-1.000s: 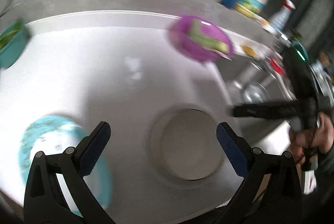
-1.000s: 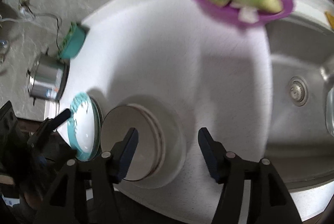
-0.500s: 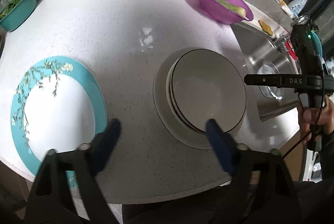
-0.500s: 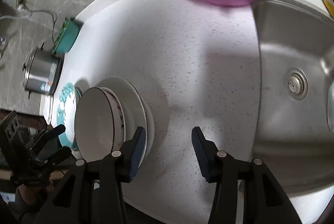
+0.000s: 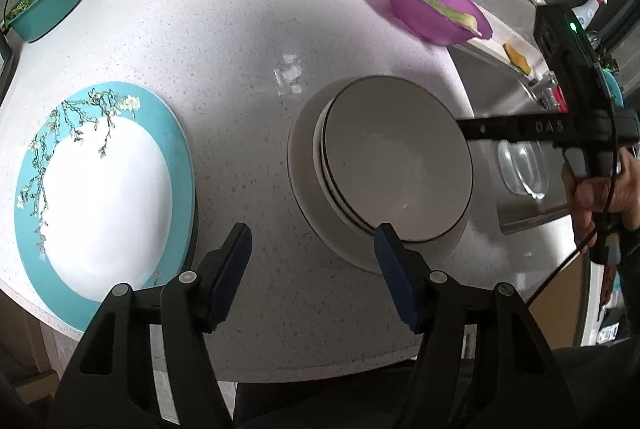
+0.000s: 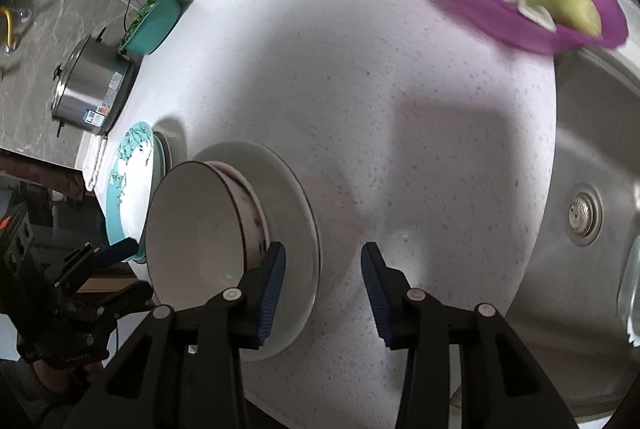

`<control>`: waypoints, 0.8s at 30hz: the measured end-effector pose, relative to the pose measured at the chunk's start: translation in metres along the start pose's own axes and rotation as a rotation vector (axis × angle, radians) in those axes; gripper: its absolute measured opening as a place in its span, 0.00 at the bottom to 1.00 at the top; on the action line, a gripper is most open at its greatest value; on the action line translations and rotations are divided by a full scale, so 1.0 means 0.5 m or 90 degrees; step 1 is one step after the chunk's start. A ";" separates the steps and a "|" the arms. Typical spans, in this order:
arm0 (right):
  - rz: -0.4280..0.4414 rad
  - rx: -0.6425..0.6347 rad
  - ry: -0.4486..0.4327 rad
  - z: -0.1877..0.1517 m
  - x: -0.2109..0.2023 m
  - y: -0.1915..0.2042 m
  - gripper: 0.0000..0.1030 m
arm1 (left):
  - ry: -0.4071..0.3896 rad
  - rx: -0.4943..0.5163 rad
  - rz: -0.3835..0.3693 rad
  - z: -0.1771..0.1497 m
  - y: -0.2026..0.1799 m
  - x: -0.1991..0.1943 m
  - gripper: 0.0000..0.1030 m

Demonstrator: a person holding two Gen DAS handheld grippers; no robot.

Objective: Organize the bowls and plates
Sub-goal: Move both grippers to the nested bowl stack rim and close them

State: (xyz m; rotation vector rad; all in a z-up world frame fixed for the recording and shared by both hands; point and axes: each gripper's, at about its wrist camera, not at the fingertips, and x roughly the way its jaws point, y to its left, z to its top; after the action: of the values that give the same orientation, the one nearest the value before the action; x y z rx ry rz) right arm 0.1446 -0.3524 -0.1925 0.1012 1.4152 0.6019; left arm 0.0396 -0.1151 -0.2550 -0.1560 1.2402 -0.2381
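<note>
Your right gripper (image 6: 322, 279), jaws just narrowed to part-open and holding nothing, sits nearer the stacked bowls (image 6: 200, 229) on the white plate (image 6: 296, 213), straddling its right rim, while your left gripper (image 5: 310, 255) hovers empty, half-open, between it and the teal plate (image 5: 104, 181).

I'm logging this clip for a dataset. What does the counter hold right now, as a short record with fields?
surface: white speckled counter beside a steel sink
stack: white bowls nested on a white plate
separate plate: teal-rimmed floral plate, left of the stack
other: purple bowl with green vegetable; teal container of greens
left tool: open, empty, has just been closing
right tool: open, empty, has just been closing
</note>
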 end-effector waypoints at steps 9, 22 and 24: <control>0.020 -0.047 0.018 0.020 0.018 -0.003 0.42 | -0.002 -0.047 0.029 -0.021 -0.011 0.015 0.59; 0.065 -0.192 0.059 0.066 0.047 -0.001 0.41 | -0.035 -0.269 0.110 -0.067 -0.041 0.034 0.60; 0.059 -0.205 0.060 0.068 0.054 0.004 0.41 | -0.030 -0.301 0.111 -0.078 -0.037 0.042 0.60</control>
State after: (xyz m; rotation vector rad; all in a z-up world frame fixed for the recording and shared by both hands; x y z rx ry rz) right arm 0.1770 -0.3292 -0.2096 -0.1196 1.3922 0.9141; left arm 0.0074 -0.1380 -0.2819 -0.4561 1.2392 0.2134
